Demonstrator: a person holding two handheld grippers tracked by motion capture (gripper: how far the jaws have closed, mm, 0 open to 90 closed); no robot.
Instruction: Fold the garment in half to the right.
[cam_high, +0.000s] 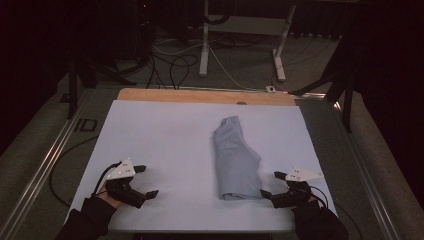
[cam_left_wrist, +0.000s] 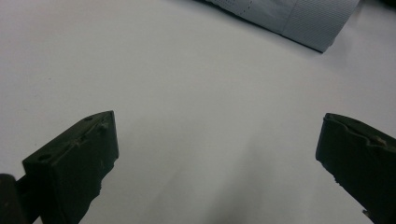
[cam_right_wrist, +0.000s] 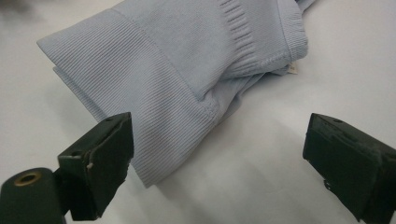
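While both tongs rest near the table's (cam_high: 150, 130) front edge, a folded pale-blue garment (cam_high: 236, 160) lies lengthwise on the white surface, right of centre, its ribbed end toward the front edge. The right tongs (cam_high: 270, 185) sit by the front right corner, jaws spread wide and empty, one jaw tip just beside the garment's front corner (cam_right_wrist: 154, 172). The left tongs (cam_high: 147, 181), near the front left corner, are likewise released and well apart from the garment.
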